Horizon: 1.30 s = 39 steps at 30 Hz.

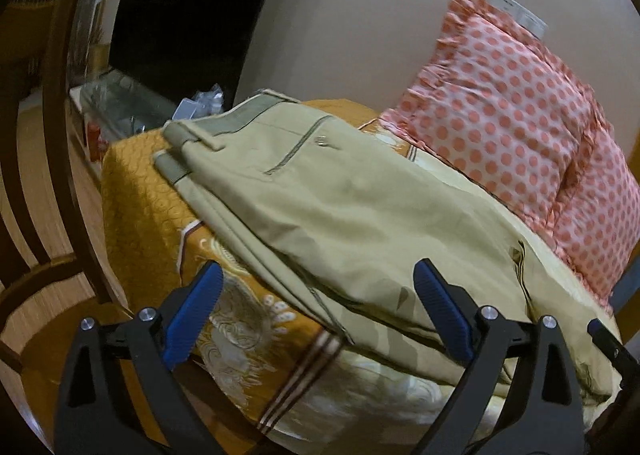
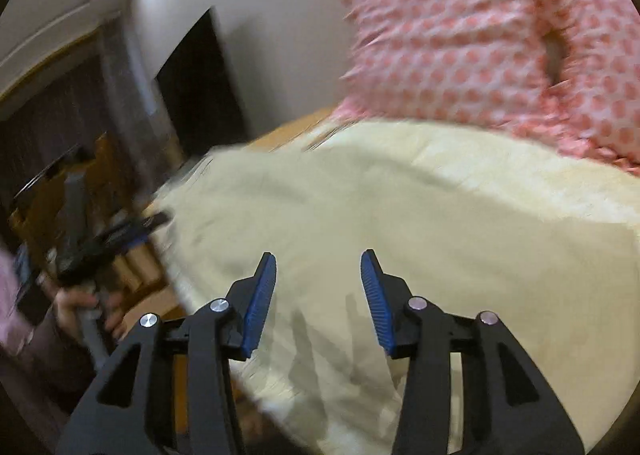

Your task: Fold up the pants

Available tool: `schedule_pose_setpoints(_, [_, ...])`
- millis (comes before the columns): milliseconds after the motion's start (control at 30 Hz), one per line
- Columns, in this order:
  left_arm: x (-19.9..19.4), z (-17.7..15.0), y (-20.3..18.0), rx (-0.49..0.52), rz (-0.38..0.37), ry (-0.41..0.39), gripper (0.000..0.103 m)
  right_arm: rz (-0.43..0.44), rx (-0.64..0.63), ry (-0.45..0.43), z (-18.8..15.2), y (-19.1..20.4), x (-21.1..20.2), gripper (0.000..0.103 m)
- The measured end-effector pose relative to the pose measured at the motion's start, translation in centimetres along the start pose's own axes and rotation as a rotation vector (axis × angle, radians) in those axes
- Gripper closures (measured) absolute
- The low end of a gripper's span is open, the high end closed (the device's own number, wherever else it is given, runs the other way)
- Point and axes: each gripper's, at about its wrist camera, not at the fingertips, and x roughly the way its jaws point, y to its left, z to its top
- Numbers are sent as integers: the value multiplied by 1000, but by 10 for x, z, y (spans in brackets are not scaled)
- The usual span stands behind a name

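Orange bedspread (image 1: 136,191) covered the bed, with a dotted pillow (image 1: 504,115) behind. Pants (image 1: 344,215) lay on it, already folded lengthwise, waistband far. Left gripper (image 1: 320,307) and right gripper (image 2: 318,295) hovered with jaws wide, empty. Judged next: grasp the near end for a crosswise fold.

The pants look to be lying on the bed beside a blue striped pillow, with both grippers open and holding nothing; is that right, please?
Not quite: the pillow is pink with coral polka dots, as the left wrist view shows. The rest stands: the pants lie on the bed, and the left gripper and right gripper are open, holding nothing.
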Motion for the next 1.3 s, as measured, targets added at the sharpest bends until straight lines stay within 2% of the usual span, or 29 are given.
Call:
schedule_pose_setpoints(67, [4, 2, 4, -21, -8, 13, 8, -112, 16, 62, 4, -8, 19, 58])
schedule_pose_setpoints(133, [8, 4, 7, -30, -7, 17, 8, -151, -9, 201, -7, -9, 47, 57])
schedule_pose_setpoints(200, [10, 6, 10, -38, -8, 18, 8, -182, -107, 182, -13, 7, 45, 57])
schedule_pose_setpoints(233, [11, 7, 11, -45, 0, 18, 8, -191, -118, 176, -13, 10, 44, 57])
schedule_pose_setpoints(367, [14, 16, 17, -77, 30, 7, 7, -112, -27, 162, -12, -3, 42, 53])
schedule_pose_setpoints(500, [14, 30, 23, -89, 52, -28, 9, -105, -42, 161, -9, 8, 49, 47])
schedule_pose_setpoints(567, [22, 35, 26, -88, 55, 6, 9, -104, -49, 162, -8, 7, 50, 45])
schedule_pose_setpoints(667, [24, 35, 23, -75, 55, 17, 9, -91, -38, 159, -12, 10, 51, 44])
schedule_pose_setpoints(767, [21, 32, 18, -112, -27, 47, 9, -87, -35, 155, -13, 10, 51, 42])
schedule_pose_setpoints(867, [24, 32, 15, -140, -73, 50, 9, -82, -32, 152, -13, 11, 51, 41])
schedule_pose_setpoints(967, [25, 34, 23, -218, -119, 36, 9, -69, -23, 145, -13, 9, 51, 39])
schedule_pose_setpoints(1067, [30, 43, 42, -353, -146, 28, 11, -57, -11, 133, -13, 9, 51, 37])
schedule_pose_setpoints(1133, [34, 48, 52, -412, -134, 22, 21, -50, -3, 125, -15, 9, 50, 35])
schedule_pose_setpoints(1167, [38, 50, 56, -428, -123, 26, 32, -47, 1, 117, -16, 9, 50, 33])
schedule_pose_setpoints(1200, [43, 52, 59, -436, -104, 39, 53, -42, 5, 111, -17, 9, 50, 33])
schedule_pose_setpoints(1233, [46, 53, 61, -445, -91, 51, 65, -38, 10, 104, -18, 8, 48, 33])
schedule_pose_setpoints(1267, [53, 53, 65, -456, -78, 75, 83, -32, 16, 96, -19, 7, 46, 33])
schedule_pose_setpoints(1300, [56, 53, 68, -464, -85, 83, 89, -25, 22, 90, -19, 7, 43, 33])
